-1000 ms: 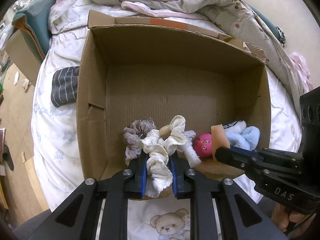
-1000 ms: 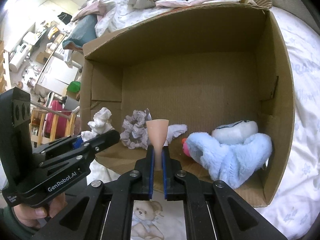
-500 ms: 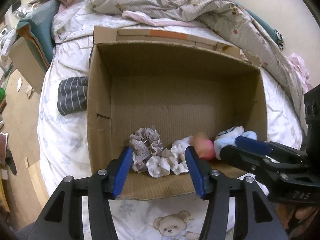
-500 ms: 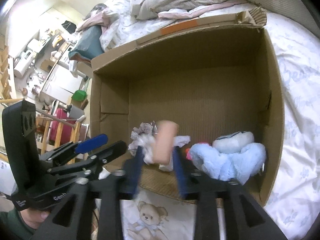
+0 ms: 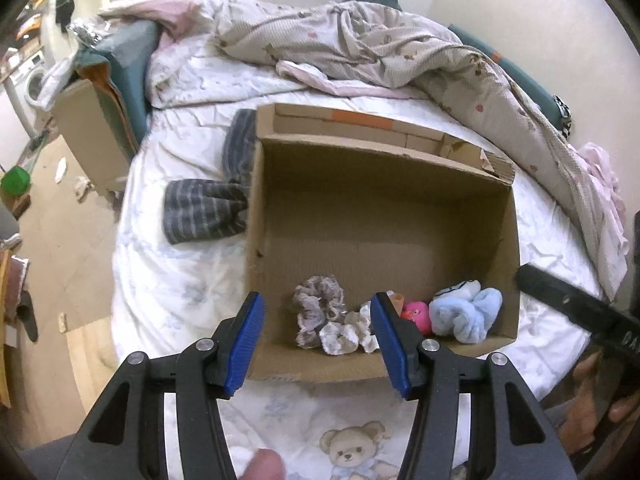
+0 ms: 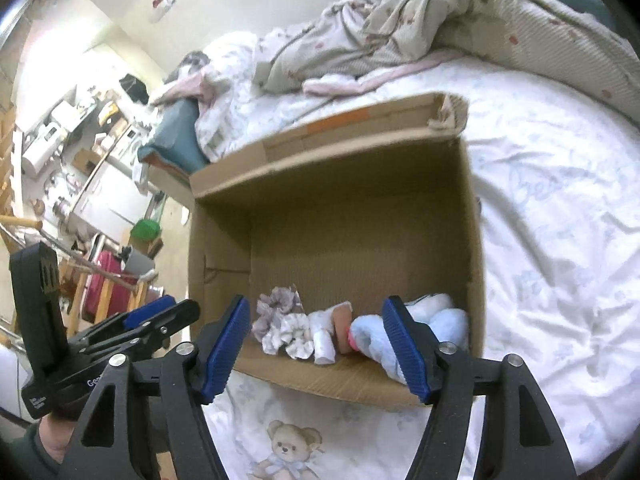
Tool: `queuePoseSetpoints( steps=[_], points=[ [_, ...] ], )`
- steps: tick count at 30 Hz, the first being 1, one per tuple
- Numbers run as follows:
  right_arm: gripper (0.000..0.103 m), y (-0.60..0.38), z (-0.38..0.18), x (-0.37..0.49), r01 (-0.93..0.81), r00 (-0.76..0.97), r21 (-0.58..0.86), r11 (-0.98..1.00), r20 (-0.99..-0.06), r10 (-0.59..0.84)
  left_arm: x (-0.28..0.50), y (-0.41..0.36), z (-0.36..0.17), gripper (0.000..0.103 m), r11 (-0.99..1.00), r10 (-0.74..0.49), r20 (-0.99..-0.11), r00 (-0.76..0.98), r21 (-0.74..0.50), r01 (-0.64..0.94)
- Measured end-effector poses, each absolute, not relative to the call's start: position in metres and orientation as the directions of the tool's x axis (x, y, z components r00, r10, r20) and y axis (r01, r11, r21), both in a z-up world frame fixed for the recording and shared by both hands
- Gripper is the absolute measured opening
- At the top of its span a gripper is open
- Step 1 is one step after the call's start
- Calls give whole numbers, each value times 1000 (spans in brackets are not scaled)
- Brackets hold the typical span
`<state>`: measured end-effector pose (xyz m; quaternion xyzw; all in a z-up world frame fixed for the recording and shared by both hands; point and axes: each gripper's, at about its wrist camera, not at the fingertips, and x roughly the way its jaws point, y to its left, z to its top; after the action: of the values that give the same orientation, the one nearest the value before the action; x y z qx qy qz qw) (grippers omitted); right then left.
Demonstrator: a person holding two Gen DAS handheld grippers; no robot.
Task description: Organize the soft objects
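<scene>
An open cardboard box [image 5: 496, 216] [image 6: 472, 216] lies on the bed. Along its near wall sit a grey scrunchie [image 5: 318, 304] [image 6: 276, 306], a white scrunchie [image 5: 346, 334] [image 6: 294, 338], a peach cone-shaped piece [image 6: 343, 326], a pink ball toy [image 5: 416, 314] and a light blue plush [image 5: 466, 312] [image 6: 444, 320]. My left gripper [image 5: 318, 346] is open and empty, held above the box's near edge. My right gripper [image 6: 320, 350] is open and empty, also above the near edge. The left gripper also shows at the left of the right wrist view [image 6: 160, 316].
A dark striped sock [image 5: 204, 210] lies on the white bedsheet [image 5: 176, 280] left of the box. A rumpled beige blanket [image 5: 360, 48] [image 6: 440, 12] is heaped behind it. A teal pillow [image 5: 124, 76] sits at the bed's left edge, with floor clutter beyond.
Both grippers opened and pulled back up from the box. The white scrunchie left the left gripper and the peach cone left the right gripper; both now lie in the box.
</scene>
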<state>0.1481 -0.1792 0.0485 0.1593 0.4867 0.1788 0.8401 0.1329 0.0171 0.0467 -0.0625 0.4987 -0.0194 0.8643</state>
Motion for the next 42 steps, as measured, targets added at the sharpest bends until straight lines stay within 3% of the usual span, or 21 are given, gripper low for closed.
queuePoseSetpoints(
  steps=[2,4,7,11,17,23,30,42],
  points=[
    [75,-181,61,144,-150,491,417,897,-756,434,125,21,52,55,989,-104,-850,516,-142,-34],
    [77,-181,71,139,-151,509,397,905,-753,416,115,25,57,72,988,-93,-845,526,-142,-53],
    [83,-181,79,128,-154,523,378,913,-753,400,100,29,67,75,987,-97,-828,552,-150,-52],
    [93,-181,81,112,-160,531,347,924,-759,377,80,34,76,88,985,-104,-805,584,-164,-52],
    [102,-177,82,83,-173,580,279,945,-746,327,56,27,78,88,995,-42,-779,626,-86,-40],
    [103,-175,74,62,-138,671,186,973,-705,230,39,23,74,101,998,13,-726,688,-36,-56],
    [103,-168,64,62,-132,684,105,986,-710,167,44,20,65,102,995,-48,-724,688,-92,-28],
    [103,-166,61,62,-121,689,73,990,-711,137,45,8,61,102,998,-46,-728,684,-63,0]
  ],
)
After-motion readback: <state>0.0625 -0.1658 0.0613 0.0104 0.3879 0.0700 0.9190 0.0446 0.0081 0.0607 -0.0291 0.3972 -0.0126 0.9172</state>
